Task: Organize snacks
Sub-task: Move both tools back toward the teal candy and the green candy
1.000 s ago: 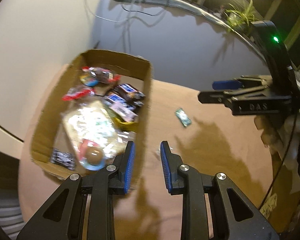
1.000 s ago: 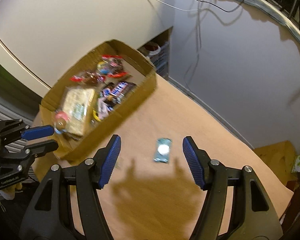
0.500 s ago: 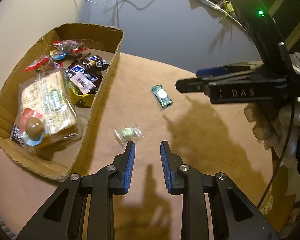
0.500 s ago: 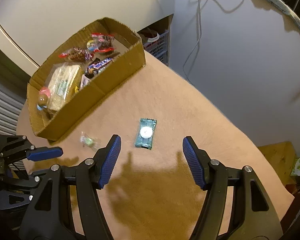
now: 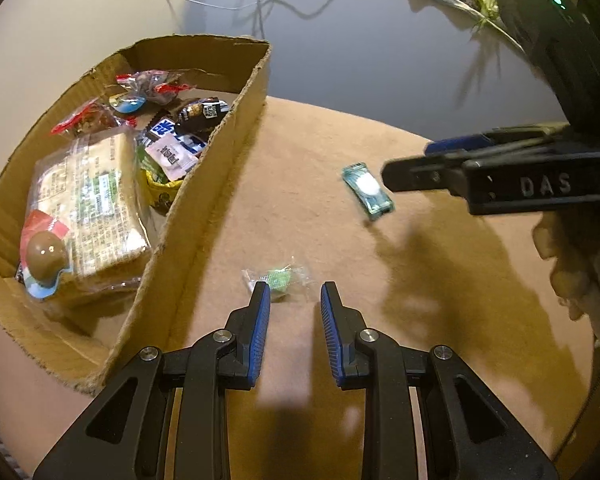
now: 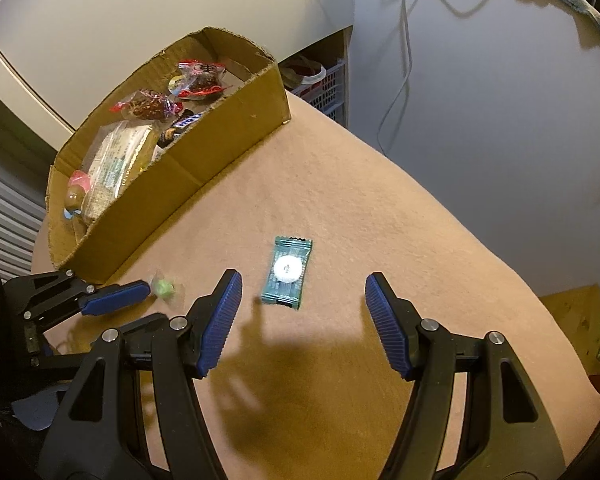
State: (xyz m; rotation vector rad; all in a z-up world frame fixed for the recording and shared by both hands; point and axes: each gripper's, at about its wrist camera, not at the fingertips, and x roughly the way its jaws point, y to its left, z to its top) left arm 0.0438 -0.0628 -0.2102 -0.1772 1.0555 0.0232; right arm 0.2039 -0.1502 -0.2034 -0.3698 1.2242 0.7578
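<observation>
A cardboard box holding several snack packs stands at the left of the tan table. A small clear-wrapped green candy lies on the table just in front of my left gripper, which is open with a narrow gap and empty. A teal wrapped candy with a white disc lies just ahead of my right gripper, which is wide open and empty above it. In the left wrist view the right gripper comes in from the right, next to the teal candy.
The tan table ends at a curved edge on the right and far side. White cables hang down the wall behind. A plastic crate stands on the floor past the box.
Both grippers have moved down and closer to the table. The green candy now lies right at my left fingertips, and the teal candy sits just ahead of my right fingers.
</observation>
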